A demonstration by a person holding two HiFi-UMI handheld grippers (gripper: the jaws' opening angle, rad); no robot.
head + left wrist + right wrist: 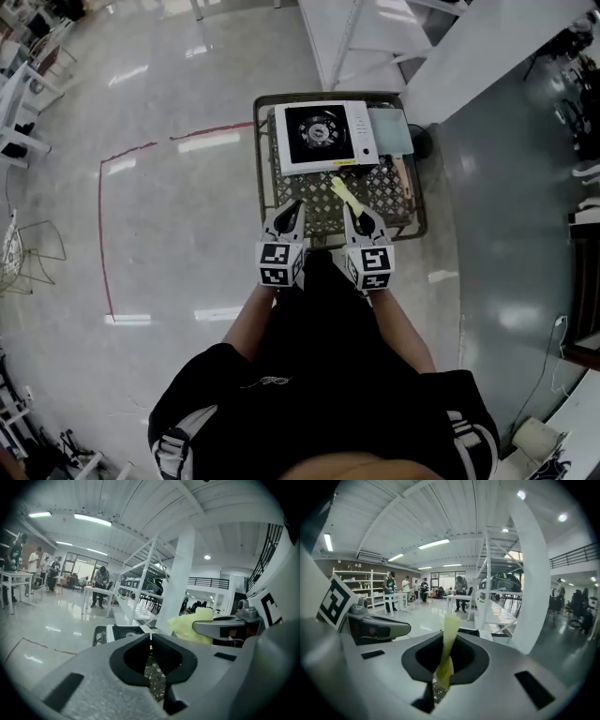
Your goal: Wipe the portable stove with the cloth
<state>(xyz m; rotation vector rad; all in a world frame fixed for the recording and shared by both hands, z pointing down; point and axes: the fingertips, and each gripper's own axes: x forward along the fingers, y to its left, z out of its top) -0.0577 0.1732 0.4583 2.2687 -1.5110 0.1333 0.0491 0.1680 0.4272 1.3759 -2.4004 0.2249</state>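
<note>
- Gripping a yellow cloth (pixel 449 634): right gripper (pixel 440 670), jaws closed on it. The cloth is twisted into a narrow strip and stands out past the jaw tips, forward and upward.
- Second tool: left gripper (pixel 150 644), jaws brought together with only a hairline seam between them, nothing held.
- Both tools are held side by side, near each other but apart, tips pointing away from the person. Each carries a marker cube at its rear end.
- One portable stove (pixel 323 138): white casing, black square top, round burner in the middle. It sits ahead of both sets of jaw tips, beyond the free end of the cloth, and clear of both tools.
- One wire basket (pixel 259 159): dark mesh, holding the stove. Its near edge lies under the jaw tips.
- One grey flat item (pixel 389 131): in the same basket, just beside the stove, ahead of the right gripper and off to its right. What it is cannot be told.
- One red line (pixel 101 234) on the pale polished floor (pixel 187 84), well off to the left of the left gripper.
- One person (pixel 319 375): black top, bare forearms directly behind the two tools.
- One white column (pixel 532 597), ahead of the right gripper and to its right.
- Several people at tables (pixel 391 590), far ahead and to its left.
</note>
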